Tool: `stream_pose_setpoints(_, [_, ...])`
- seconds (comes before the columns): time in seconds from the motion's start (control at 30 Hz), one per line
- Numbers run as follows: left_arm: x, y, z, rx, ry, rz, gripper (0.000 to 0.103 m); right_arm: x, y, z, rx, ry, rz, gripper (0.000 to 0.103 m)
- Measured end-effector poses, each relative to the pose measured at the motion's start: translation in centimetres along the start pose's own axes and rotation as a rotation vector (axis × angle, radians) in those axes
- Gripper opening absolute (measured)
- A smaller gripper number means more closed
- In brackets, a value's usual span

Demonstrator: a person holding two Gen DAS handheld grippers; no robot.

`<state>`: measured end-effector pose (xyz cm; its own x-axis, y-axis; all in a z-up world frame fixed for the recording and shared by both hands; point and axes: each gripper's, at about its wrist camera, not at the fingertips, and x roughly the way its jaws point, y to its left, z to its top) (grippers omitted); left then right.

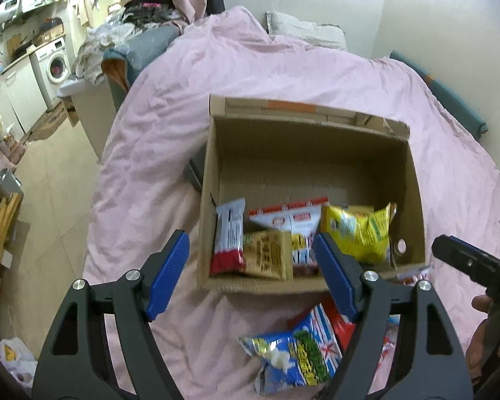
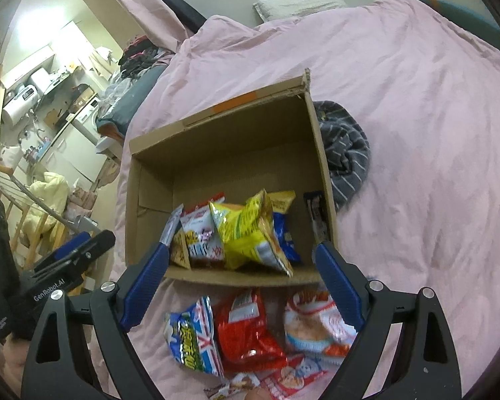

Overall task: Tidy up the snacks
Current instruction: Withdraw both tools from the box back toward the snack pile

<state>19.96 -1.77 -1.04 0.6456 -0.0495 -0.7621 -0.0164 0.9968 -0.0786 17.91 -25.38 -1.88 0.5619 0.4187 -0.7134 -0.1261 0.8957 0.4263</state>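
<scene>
An open cardboard box (image 1: pixel 413 180) (image 2: pixel 320 140) lies on a pink bed cover. It holds several snack packs, among them a yellow bag (image 1: pixel 360 233) (image 2: pixel 246 233), a red-and-white bar (image 1: pixel 228 236) and a tan pack (image 1: pixel 266 255). Loose packs lie in front of the box: a blue bag (image 1: pixel 296 356) (image 2: pixel 190 340), a red bag (image 2: pixel 246 330) and a white-orange bag (image 2: pixel 316 326). My left gripper (image 1: pixel 251 250) is open and empty above the box's near edge. My right gripper (image 2: pixel 241 253) is open and empty over the same edge.
The pink bed cover (image 1: pixel 250 73) spreads all round. A grey striped cloth (image 2: pixel 346 153) lies right of the box. The bed's left edge drops to a floor (image 1: pixel 50 183) with a washing machine (image 1: pixel 55 63) and clutter beyond. A pillow (image 1: pixel 303 30) lies at the head.
</scene>
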Motion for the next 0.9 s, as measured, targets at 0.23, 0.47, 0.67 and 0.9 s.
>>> stream_pose_setpoints(0.23, [-1.1,0.6,-1.9,-0.020,0.021,-0.020,0.075,-1.5,-0.8,-1.7,0.036,0.002,-0.015,0.092])
stream_pose_setpoints(0.47, [-0.8,1.8,-3.8,-0.090,0.081,-0.034,0.075,-3.3,-2.3,-3.6,0.096,0.012,-0.025,0.092])
stream_pose_setpoints(0.67, [2.8,2.9,-7.0,-0.233,0.274,-0.109,0.093,-3.6,-3.2,-5.7,0.134,0.046,-0.041,0.092])
stream_pose_setpoints(0.9, [7.8,1.2,-11.4,-0.307,0.501,-0.186,0.093,-4.0,-4.1,-7.1,0.091,0.067,-0.110,0.092])
